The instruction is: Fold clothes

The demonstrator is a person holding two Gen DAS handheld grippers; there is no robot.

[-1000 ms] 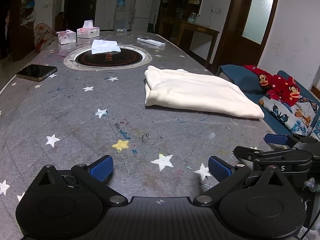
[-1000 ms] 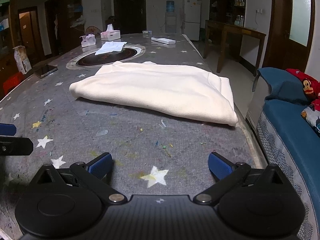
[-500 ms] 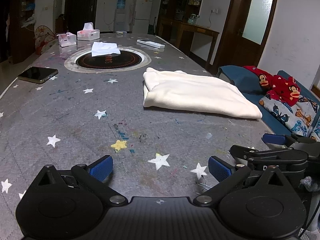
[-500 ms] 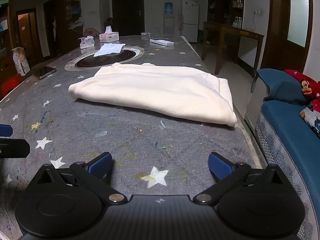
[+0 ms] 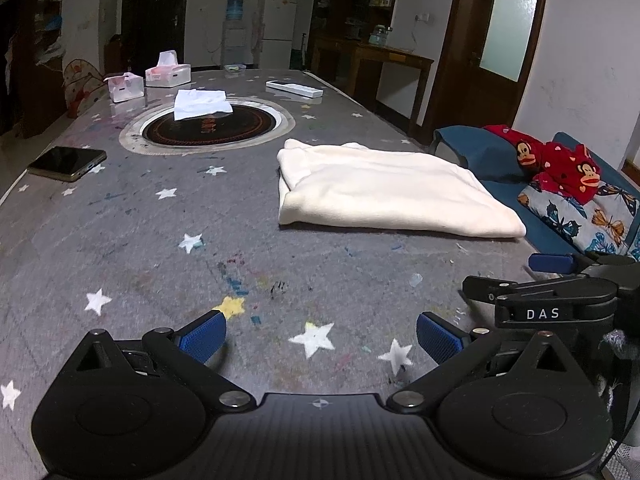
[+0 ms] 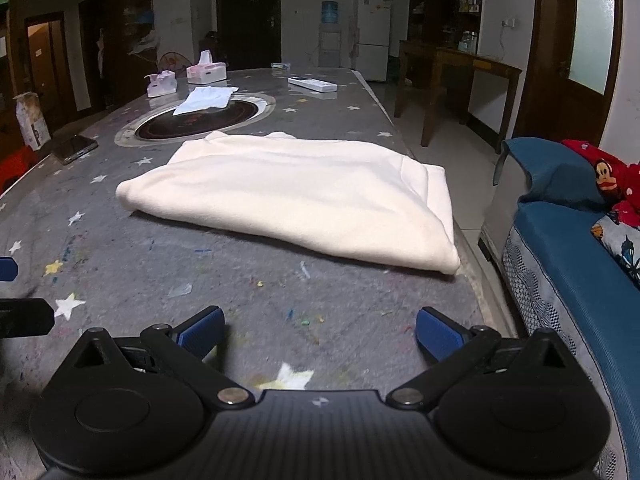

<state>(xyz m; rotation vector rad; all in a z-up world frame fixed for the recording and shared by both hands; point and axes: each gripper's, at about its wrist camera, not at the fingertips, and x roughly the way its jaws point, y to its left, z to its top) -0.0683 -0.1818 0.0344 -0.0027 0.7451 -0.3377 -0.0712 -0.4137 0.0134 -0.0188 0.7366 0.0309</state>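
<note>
**Kid:** What is closest to us?

**Helper:** The left gripper (image 5: 320, 332), black with two blue rubber tips. Its tips are spread wide and hold nothing. The right gripper (image 6: 318, 330) is spread wide and holds nothing too. Both hang low over the grey table cover with little white and yellow stars (image 5: 160, 248).

**Kid:** Where is the thing to fold?

**Helper:** The soft cream-white cloth (image 6: 304, 196) lies farther out on the table, at about 12 o'clock from the right gripper and 1 o'clock from the left one. It is apart from both. Its right end sits close to the table edge.

**Kid:** Is it folded already?

**Helper:** It looks folded over at least once, flat and tidy. I think the hands are between folds. Next, I guess, each gripper needs to reach one end, pinch an edge and lift it over evenly.

**Kid:** What is past it?

**Helper:** A round black plate set in the table (image 5: 208, 130) at 11 o'clock, with a white folded cloth (image 5: 202, 104) on it. A dark flat phone (image 5: 67, 163) lies at 10 o'clock. Two pink and white tissue boxes (image 5: 167, 74) stand farther back.

**Kid:** What can't you see?

**Helper:** How many layers the cream cloth has, or what kind of clothing it is. No hands show.
</note>
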